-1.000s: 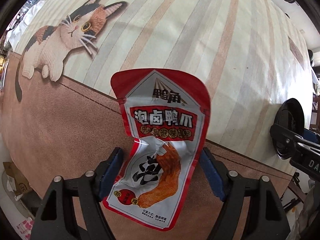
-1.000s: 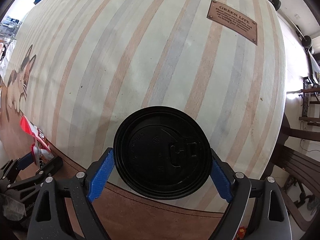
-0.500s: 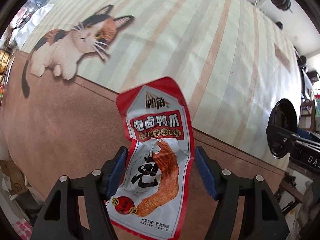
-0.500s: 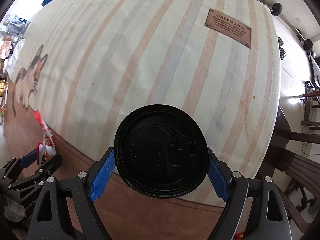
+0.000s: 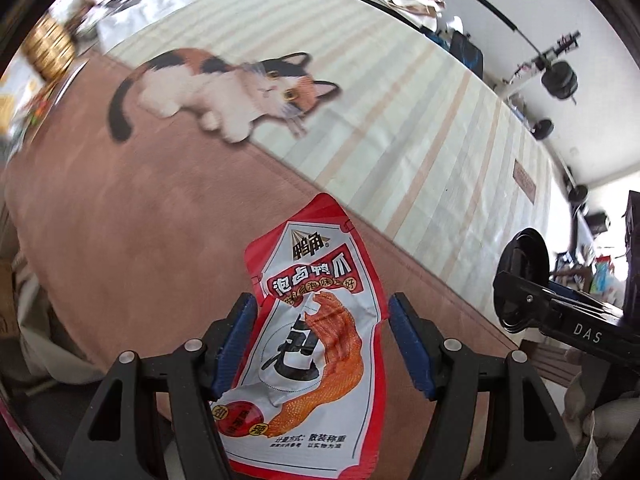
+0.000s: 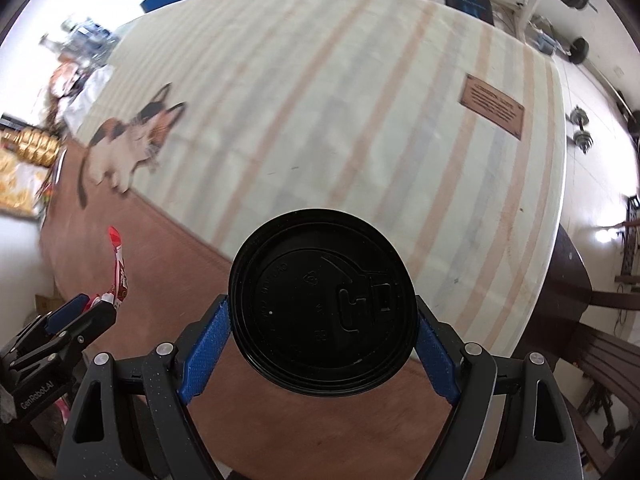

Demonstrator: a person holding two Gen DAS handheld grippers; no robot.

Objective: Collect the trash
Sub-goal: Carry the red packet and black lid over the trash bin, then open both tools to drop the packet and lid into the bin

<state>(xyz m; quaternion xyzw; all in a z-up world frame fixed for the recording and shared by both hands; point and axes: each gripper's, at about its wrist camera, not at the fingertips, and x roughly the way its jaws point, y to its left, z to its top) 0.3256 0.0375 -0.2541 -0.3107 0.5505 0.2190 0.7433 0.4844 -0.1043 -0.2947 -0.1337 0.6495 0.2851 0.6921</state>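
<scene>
A red-and-white snack wrapper (image 5: 316, 344) hangs crumpled between the blue pads of my left gripper (image 5: 319, 304), which is shut on it above the brown border of the tablecloth. In the right wrist view the same wrapper (image 6: 118, 268) sticks up from the left gripper (image 6: 80, 312) at the lower left. My right gripper (image 6: 320, 312) is shut on a round black cup lid (image 6: 320, 300), held by its rim and lifted off the table. In the left wrist view the lid (image 5: 524, 272) shows edge-on at the far right.
The round table wears a striped cloth (image 6: 360, 100) with a printed cat (image 5: 240, 84) and a brown leather label (image 6: 494, 106). Gold-wrapped items (image 5: 48, 48) crowd the left edge. A dark wooden bench (image 6: 600, 352) stands at the right, with dumbbells (image 6: 580, 128) on the floor.
Both grippers have risen away from the table, carrying the wrapper and the lid. The left jaws have narrowed, buckling the wrapper. The left view has swung so the cat print sits closer to centre.
</scene>
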